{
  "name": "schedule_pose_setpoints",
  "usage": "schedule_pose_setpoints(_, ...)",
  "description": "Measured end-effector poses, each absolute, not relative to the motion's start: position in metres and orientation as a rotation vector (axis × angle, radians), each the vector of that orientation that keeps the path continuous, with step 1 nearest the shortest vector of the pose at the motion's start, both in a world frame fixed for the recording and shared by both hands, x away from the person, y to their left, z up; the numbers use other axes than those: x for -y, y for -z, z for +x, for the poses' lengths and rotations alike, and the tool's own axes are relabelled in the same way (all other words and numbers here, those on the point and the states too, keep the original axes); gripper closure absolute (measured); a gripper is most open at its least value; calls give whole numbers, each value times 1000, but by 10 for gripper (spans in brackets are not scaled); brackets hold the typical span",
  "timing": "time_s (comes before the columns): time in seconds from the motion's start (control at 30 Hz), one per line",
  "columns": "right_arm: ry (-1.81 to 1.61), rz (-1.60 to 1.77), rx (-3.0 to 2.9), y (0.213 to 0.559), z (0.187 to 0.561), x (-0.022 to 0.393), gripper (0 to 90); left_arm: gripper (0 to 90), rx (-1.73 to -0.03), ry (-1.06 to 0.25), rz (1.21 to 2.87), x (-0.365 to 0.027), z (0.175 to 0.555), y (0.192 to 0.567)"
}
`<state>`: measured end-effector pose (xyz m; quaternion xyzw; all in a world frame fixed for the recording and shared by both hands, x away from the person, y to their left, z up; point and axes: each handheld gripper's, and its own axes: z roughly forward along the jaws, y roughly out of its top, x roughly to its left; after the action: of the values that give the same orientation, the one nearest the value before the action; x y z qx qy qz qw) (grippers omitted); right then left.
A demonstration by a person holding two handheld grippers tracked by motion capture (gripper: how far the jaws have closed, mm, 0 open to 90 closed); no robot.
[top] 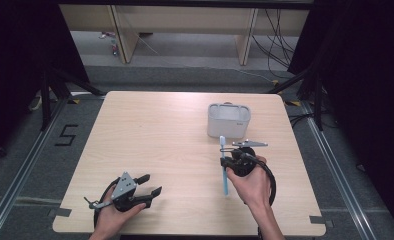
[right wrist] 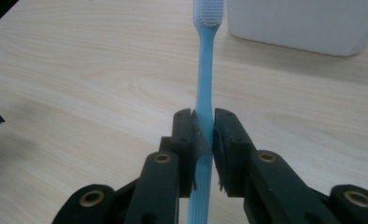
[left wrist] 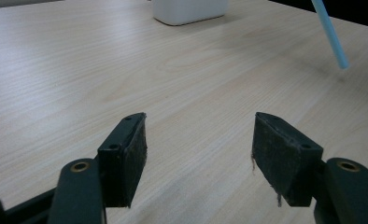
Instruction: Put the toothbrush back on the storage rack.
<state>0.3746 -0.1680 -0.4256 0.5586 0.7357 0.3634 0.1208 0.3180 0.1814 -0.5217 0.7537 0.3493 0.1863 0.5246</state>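
Note:
A light blue toothbrush (right wrist: pixel 204 93) with a white bristle head is clamped by its handle between the jaws of my right gripper (right wrist: pixel 203 128). In the high view the toothbrush (top: pixel 224 170) stands nearly vertical in the picture, head toward the white rectangular holder (top: pixel 228 120), and the right gripper (top: pixel 227 161) sits just in front of that holder. My left gripper (top: pixel 151 185) rests low at the table's front left, jaws wide apart and empty. Its own view shows the open gripper (left wrist: pixel 198 156) over bare wood, with the toothbrush's handle end (left wrist: pixel 331 35) at upper right.
The light wooden table (top: pixel 150 130) carries the white holder (left wrist: pixel 189 10) toward the back right. Dark curtains and stand legs flank the table; desks and cables lie on the floor beyond its far edge.

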Motion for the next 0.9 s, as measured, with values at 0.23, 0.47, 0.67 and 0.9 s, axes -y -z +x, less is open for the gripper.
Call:
schedule_pose_setpoints(0.23,-1141,1524,-2100,428,376,174,792,349,-839,-447,1798,-182,318,522)
schedule_pose_setpoints(0.47,-1211,1467,-2044,425,374,175,792,350,-834,-449,1780,-182,318,522)
schedule_pose_setpoints(0.67,-1241,1385,-1997,424,373,177,792,351,-846,-456,1779,-183,317,522)
schedule_pose_setpoints(0.9,-1261,1290,-1950,422,370,178,792,351,-847,-456,1777,-183,317,522)
